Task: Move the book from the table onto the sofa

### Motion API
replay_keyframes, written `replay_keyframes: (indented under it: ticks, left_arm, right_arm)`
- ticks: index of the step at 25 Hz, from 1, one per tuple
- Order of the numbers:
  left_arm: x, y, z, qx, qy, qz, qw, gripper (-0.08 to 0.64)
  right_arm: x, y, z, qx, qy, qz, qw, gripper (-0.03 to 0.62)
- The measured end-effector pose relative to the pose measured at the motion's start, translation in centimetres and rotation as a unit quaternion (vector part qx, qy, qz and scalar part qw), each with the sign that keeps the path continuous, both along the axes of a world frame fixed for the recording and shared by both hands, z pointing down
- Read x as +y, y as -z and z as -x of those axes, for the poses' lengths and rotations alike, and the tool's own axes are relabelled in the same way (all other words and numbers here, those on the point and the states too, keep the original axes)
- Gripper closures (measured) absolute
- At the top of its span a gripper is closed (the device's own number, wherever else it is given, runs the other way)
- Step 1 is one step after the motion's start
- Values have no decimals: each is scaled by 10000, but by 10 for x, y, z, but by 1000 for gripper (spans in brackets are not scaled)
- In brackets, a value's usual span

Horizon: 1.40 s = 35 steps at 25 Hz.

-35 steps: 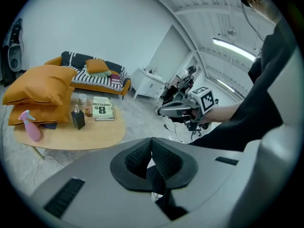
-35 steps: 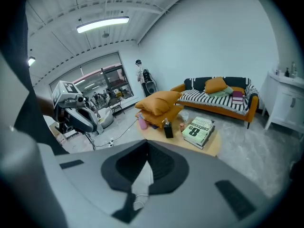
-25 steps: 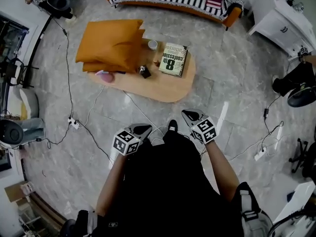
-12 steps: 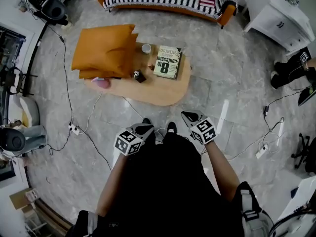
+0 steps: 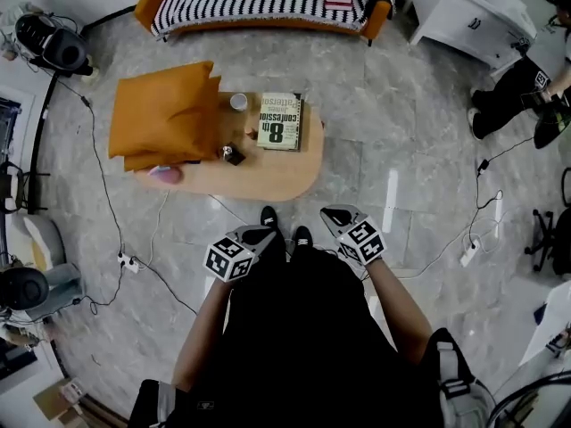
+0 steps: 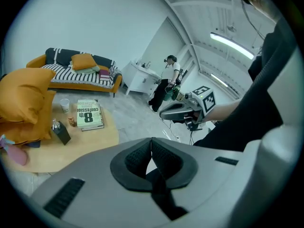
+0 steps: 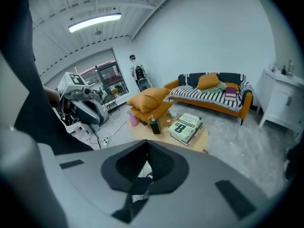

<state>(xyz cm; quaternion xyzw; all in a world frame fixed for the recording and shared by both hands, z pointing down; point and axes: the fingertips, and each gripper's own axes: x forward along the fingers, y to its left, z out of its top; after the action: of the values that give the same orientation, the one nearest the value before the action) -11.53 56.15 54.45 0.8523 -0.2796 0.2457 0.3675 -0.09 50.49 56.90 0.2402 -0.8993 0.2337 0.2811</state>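
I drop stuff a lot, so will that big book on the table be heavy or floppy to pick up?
The book looks thick, so probably heavy and fairly stiff. It lies flat on the table, so it likely won't roll or tip.

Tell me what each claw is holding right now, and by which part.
Nothing. The left claw and the right claw are both shut and empty; the book lies untouched on the table.

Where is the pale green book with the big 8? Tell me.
In the head view, the pale green book lies flat at the right end of the oval wooden table, just right of the white cup.
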Motion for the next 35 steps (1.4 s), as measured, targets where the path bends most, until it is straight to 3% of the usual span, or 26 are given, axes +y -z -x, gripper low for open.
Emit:
replay_keyframes:
  ticks: [9, 21, 31, 35]
  left_arm:
    - [-38, -3, 8, 321, -452, -51, 9985, 549]
    - [-79, -36, 68, 336, -829, 181, 9958, 549]
    - [-116, -34, 66, 385, -1598, 62, 9864, 549]
    - [-126, -32, 70, 438, -1420, 58, 9889, 549]
  right_arm:
    - [-22, 17, 30, 246, -88, -84, 9996, 586]
    - [-54, 32, 105, 481, 55, -302, 9984, 586]
    - [-78, 24, 118, 623, -258, -338, 9972, 586]
    - [-90, 26, 126, 583, -153, -318, 9977, 586]
